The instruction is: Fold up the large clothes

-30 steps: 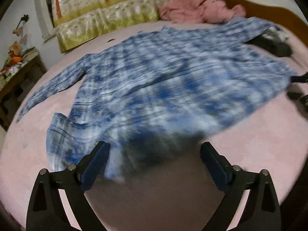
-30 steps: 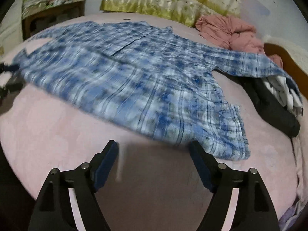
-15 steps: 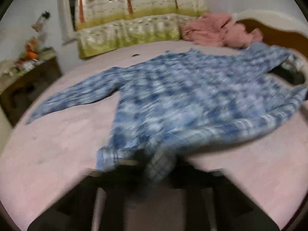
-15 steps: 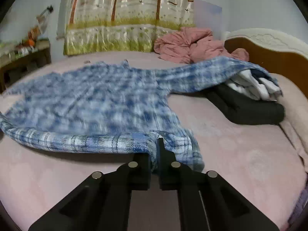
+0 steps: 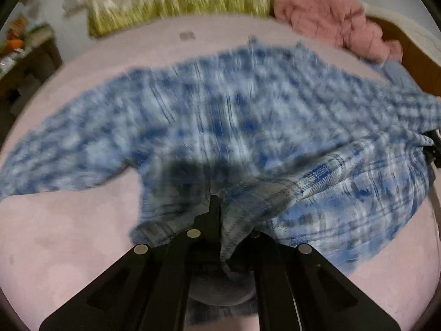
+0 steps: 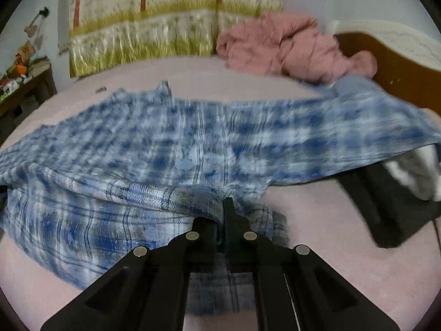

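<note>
The blue plaid shirt [image 5: 248,115] lies spread across the pink bedspread [image 5: 69,220], its collar end toward the far side of the bed and one sleeve [image 5: 55,154] stretched out flat on the left of my left wrist view. The near hem is lifted off the bed and doubled over the body of the shirt, so that a loose fold hangs between my two tools; motion blur softens most of the check pattern.

My left gripper [image 5: 219,207] is pressed together on the left corner of that hem, with cloth bunched and trailing down between its black fingers. My right gripper [image 6: 223,209] is likewise pinching the hem's right corner, the fabric draping away to the left of its tips.

Beyond the shirt, the other sleeve [image 6: 386,115] runs over a dark pile of clothes [image 6: 391,201] at the right edge of the bed. A crumpled pink blanket [image 6: 289,47] sits at the far side, next to the brown headboard [image 6: 399,77]. A curtain [image 6: 165,22] printed with trees and grass hangs behind the bed, and a cluttered wooden side table [image 6: 24,88] stands at the far left.
</note>
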Demonstrator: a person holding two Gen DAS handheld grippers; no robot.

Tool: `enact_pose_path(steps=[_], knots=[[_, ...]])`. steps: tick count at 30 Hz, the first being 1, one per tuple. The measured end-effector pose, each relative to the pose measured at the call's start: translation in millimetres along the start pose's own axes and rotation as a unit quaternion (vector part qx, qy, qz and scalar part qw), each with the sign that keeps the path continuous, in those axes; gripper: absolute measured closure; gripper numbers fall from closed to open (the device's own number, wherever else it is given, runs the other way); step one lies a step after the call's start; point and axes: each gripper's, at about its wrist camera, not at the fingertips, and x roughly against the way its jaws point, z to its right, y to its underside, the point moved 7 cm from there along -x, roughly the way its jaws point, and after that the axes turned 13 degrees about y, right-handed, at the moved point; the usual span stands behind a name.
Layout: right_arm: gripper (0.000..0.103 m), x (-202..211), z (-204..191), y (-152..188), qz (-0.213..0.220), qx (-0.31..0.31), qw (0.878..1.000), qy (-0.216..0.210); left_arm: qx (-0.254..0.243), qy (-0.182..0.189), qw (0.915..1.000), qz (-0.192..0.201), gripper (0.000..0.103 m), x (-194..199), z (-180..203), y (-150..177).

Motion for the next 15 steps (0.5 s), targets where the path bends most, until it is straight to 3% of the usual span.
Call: enact_pose_path(steps=[2, 4, 6, 7, 8, 9, 10, 12, 15], knots=[[0.099, -15.7, -3.9, 7.8, -0.006, -0.003, 1.000, 0.000, 0.013, 0.012, 0.9998, 0.012, 0.094, -5.7, -5.6, 1.2], [0.099, -24.6, -6.3, 15.3, -0.013, -0.003, 1.000, 0.002, 0.022, 0.023, 0.9984, 0.046, 0.083, 0.1, -9.1, 1.1], [0.093, -24.0, -4.1, 13.6, -0.009, -0.009, 1.000, -0.003, 0.017, -0.007, 0.9964, 0.082, 0.046, 10.1, -12.9, 6.2], [0.087, -20.0, -1.8, 12.4, 0.001, -0.015, 1.000, -0.006, 0.015, -0.025, 0.9951, 0.094, 0.037, 16.2, -13.6, 10.1], [0.068, -14.4, 3.1, 11.0, 0.014, -0.023, 1.000, -0.001, 0.016, -0.032, 0.9939, 0.104, 0.025, 24.2, -12.5, 14.3], [0.046, -8.7, 10.2, 10.1, 0.024, -0.032, 0.999, 0.012, 0.020, -0.017, 0.9932, 0.113, 0.023, 31.8, -13.3, 14.8], [0.039, 1.1, 22.9, 11.5, 0.040, -0.049, 0.997, 0.034, 0.029, 0.009, 0.9907, 0.133, 0.023, 42.9, -11.4, 16.6], [0.036, 15.4, 40.6, 16.5, 0.060, -0.068, 0.995, 0.044, 0.038, 0.026, 0.9850, 0.166, 0.019, 59.6, -14.0, 15.0], [0.036, 11.3, 68.7, 22.0, 0.049, -0.091, 0.991, 0.081, 0.046, -0.024, 0.9774, 0.205, 0.010, 78.6, -24.8, 14.7]])
